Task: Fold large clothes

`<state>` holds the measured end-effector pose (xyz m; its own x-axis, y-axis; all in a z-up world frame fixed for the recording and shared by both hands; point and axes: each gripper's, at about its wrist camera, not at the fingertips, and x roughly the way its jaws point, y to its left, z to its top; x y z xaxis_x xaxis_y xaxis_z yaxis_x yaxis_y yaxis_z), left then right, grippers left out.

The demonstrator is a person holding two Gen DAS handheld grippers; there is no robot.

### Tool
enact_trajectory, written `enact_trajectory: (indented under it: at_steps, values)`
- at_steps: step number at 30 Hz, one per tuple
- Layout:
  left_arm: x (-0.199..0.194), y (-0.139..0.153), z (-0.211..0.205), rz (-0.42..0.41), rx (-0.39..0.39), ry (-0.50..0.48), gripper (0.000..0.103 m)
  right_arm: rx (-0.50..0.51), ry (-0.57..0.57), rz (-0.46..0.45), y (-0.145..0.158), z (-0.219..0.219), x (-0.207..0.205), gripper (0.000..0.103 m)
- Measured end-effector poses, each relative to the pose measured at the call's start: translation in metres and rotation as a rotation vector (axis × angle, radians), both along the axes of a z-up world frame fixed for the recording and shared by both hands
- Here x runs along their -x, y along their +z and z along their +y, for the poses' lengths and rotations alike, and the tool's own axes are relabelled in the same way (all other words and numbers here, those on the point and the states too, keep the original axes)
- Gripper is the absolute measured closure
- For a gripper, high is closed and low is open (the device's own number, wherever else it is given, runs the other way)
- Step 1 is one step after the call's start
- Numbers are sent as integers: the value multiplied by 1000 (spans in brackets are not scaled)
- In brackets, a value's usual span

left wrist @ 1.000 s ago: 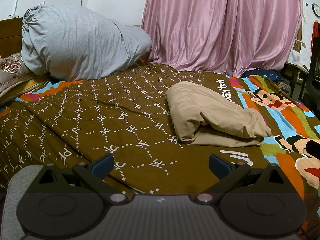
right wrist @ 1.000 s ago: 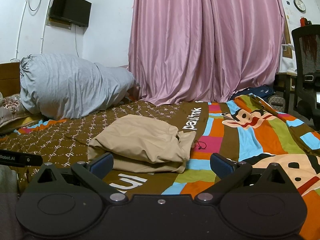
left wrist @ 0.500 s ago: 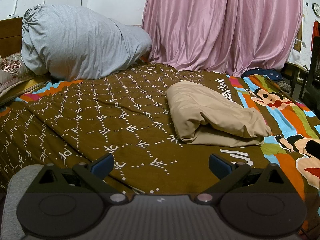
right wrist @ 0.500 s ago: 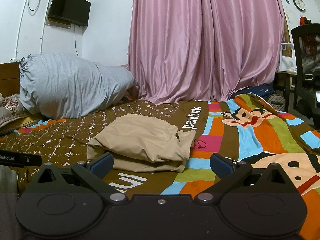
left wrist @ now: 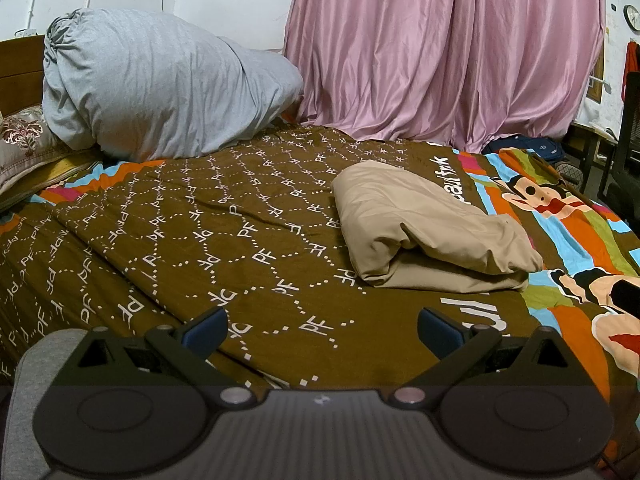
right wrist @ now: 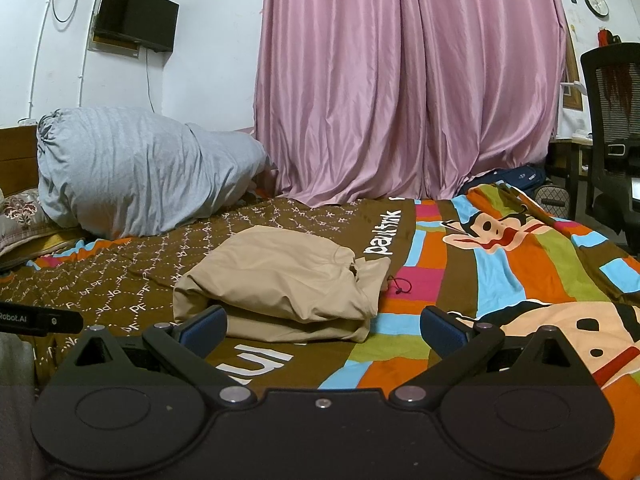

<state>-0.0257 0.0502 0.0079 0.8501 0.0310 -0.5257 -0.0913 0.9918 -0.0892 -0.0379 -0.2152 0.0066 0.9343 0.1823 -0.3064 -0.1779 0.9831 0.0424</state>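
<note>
A beige garment point(left wrist: 424, 228) lies folded into a thick bundle on the patterned bedspread point(left wrist: 224, 240), right of centre in the left wrist view. From the right wrist it shows as the same bundle point(right wrist: 280, 280), with a thin dark drawstring point(right wrist: 400, 285) trailing off its right side. My left gripper point(left wrist: 322, 326) hangs open near the bed's front edge, short of the garment and to its left, holding nothing. My right gripper point(right wrist: 323, 326) is open too, just in front of the bundle, its fingers apart and empty.
A big grey pillow bundle point(left wrist: 152, 92) and a flowered cushion point(left wrist: 24, 148) sit at the headboard on the left. Pink curtains point(right wrist: 400, 92) hang behind the bed. A black office chair point(right wrist: 612, 128) and a desk stand at the right; a TV point(right wrist: 134, 14) is on the wall.
</note>
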Motion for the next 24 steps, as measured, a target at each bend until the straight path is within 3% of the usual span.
enact_trajectory:
  at_steps: [10,15,24]
  values:
    - [-1,0,0,7,2,-3,1,0,0,1,1,1,-2,1]
    - [-4,-5,2,77,-38,22,1,0,0,2,1,0,-2,1]
    - [-4,-5,4,74,-47,13,1,-1,-3,4,1,1,-3,1]
